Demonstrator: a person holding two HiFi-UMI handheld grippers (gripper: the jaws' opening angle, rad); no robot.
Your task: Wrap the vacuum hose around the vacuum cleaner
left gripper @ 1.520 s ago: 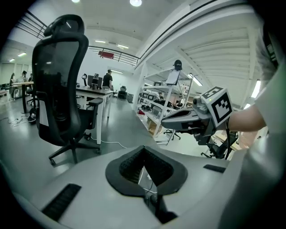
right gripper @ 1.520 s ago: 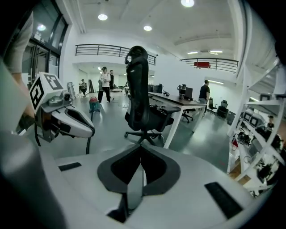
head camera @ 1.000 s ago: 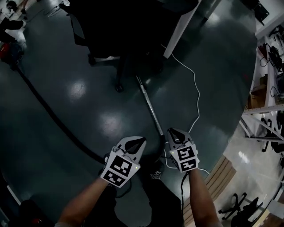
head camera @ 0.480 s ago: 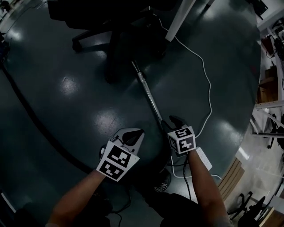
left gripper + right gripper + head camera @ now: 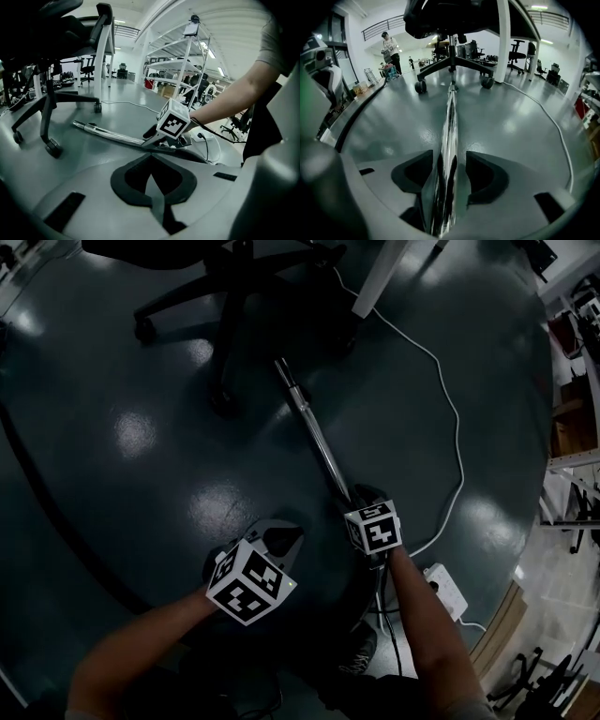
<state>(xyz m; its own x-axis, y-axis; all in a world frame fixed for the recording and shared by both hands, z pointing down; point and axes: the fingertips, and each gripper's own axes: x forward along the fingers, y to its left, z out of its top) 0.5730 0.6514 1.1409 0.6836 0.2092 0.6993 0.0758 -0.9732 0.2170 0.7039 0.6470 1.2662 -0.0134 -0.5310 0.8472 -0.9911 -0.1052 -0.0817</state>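
Straight shiny chrome vac wand (image 5: 314, 432) flat on dk floor (image 5: 187, 493)

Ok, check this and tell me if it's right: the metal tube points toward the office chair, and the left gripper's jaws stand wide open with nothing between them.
One thing is wrong: the left gripper has its jaws shut, not wide open, as the left gripper view shows. Nothing is between them. The metal tube does point toward the office chair.

I see my left gripper (image 5: 284, 536) and right gripper (image 5: 364, 495) pale grey, each bearing a white cube (image 5: 249, 582) with black squares; black cable (image 5: 218, 131) along right arm, grey short sleeve (image 5: 276, 37)
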